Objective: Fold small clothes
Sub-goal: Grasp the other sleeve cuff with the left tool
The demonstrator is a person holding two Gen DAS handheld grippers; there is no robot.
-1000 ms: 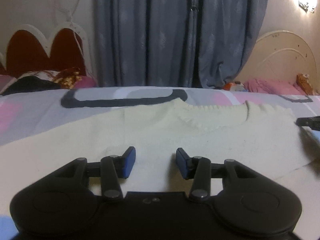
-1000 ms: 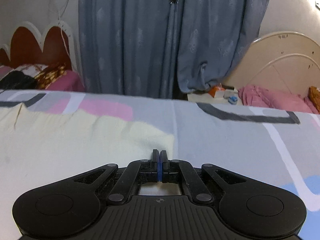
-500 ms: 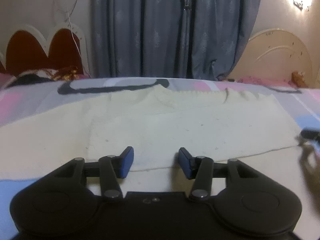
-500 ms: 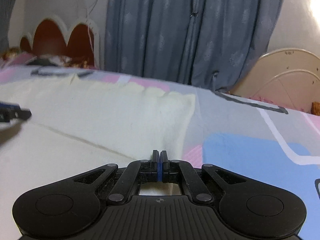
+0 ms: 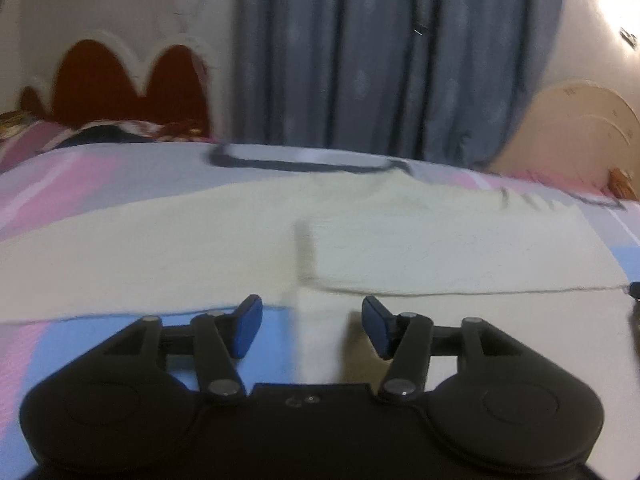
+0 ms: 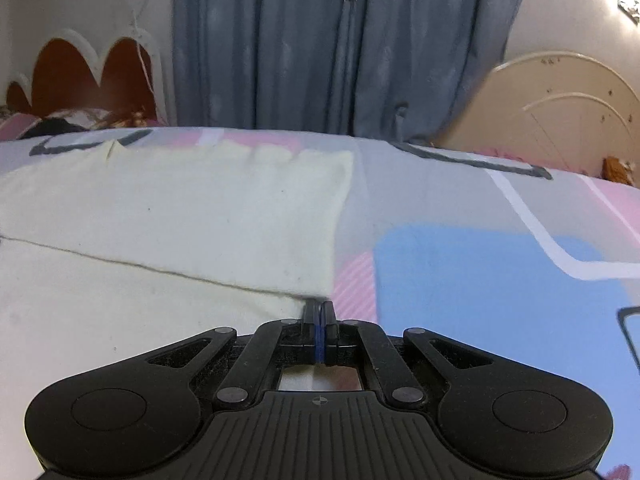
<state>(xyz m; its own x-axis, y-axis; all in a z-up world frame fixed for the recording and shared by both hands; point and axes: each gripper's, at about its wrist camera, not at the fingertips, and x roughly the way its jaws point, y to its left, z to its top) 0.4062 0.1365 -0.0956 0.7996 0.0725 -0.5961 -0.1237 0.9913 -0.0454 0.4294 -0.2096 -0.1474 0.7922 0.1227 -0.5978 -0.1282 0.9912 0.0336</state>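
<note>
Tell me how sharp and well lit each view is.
Left wrist view: smeared by motion blur, the curtain and the cream garment soft, dim warm light, the left gripper darkest. Right wrist view: sharper, the garment's fold edge crisp, even light, fisheye bending the bed.

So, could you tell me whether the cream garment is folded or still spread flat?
Partly folded: the cream garment has one layer doubled over another, its edge crossing the lower layer. The right gripper is shut at that layer's corner.
</note>
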